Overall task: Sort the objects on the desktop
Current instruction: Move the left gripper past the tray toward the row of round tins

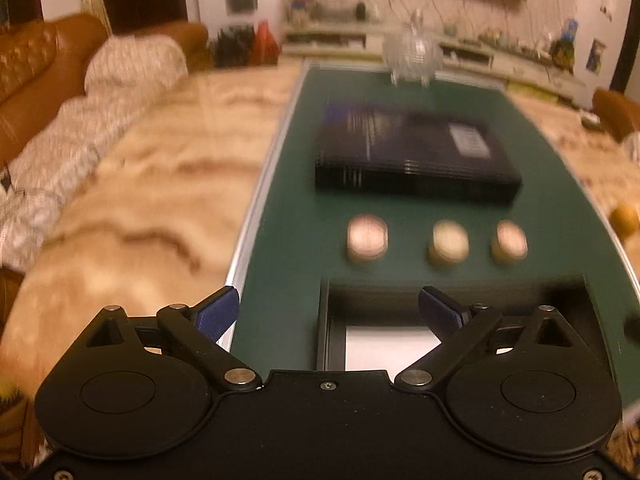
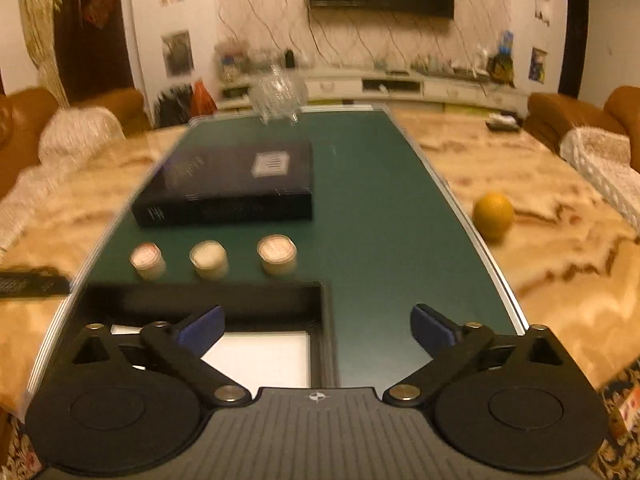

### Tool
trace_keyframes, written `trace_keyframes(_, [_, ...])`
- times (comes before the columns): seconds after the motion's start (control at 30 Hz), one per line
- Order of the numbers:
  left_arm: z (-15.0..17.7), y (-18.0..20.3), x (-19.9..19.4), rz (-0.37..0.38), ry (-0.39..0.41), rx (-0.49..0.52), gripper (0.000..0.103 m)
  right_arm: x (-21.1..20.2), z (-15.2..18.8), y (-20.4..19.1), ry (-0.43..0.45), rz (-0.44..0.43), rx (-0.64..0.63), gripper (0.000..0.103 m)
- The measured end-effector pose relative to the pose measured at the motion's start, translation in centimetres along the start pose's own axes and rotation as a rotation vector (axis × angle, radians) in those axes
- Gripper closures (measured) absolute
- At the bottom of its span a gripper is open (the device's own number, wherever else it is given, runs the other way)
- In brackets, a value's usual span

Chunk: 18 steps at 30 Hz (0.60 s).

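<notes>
A dark book (image 1: 416, 156) (image 2: 228, 184) lies on the green mat (image 1: 296, 184) (image 2: 372, 208). Three small round cream jars stand in a row in front of it: left (image 1: 367, 240) (image 2: 147, 260), middle (image 1: 449, 243) (image 2: 209, 259), right (image 1: 509, 242) (image 2: 277, 254). A black box with a white inside (image 1: 384, 344) (image 2: 260, 356) sits nearest me. My left gripper (image 1: 328, 312) is open and empty above the box's near left. My right gripper (image 2: 318, 330) is open and empty above the box's right edge.
A clear glass jar (image 1: 412, 50) (image 2: 278, 92) stands at the mat's far end. An orange (image 2: 493, 216) (image 1: 625, 218) lies on the marble table (image 1: 152, 184) (image 2: 560, 240) right of the mat. A dark remote (image 2: 28, 285) lies left. Sofas flank the table.
</notes>
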<state>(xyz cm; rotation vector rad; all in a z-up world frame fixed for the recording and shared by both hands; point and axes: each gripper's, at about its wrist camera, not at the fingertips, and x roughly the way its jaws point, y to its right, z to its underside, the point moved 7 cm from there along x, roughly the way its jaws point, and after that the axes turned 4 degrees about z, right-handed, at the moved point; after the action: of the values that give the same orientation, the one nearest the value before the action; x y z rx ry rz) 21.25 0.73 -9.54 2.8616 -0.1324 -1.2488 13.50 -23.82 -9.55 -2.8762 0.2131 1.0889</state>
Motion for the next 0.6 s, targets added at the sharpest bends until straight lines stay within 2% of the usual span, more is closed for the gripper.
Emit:
trace_keyframes(0.1, [-2.5,0.4,2.4,-0.006,0.019,-0.003,0.005,0.2,-0.3,-0.5,0.003,0.002,0.007,0.0])
trace_keyframes(0.23, [-4.0,1.3,6.2,0.001,-0.017,-0.003,0.005,1.0,-0.4,-1.0,-0.011,0.023,0.017,0.0])
trace_keyframes(0.4, [-3.8,2.7,9.6,-0.013,-0.049,0.025,0.005,2.0,-0.4,-1.5,-0.027,0.051,0.025,0.0])
trace_keyframes(0.57, [-3.0,3.4,11.6,-0.033,-0.078,0.037,0.005,3.1,-0.5,-2.0,-0.009,0.18,-0.067,0.0])
trace_keyframes(0.6, [-2.9,3.4,11.9,-0.037,-0.083,0.037,0.005,3.3,-0.5,-2.1,-0.006,0.183,-0.078,0.0])
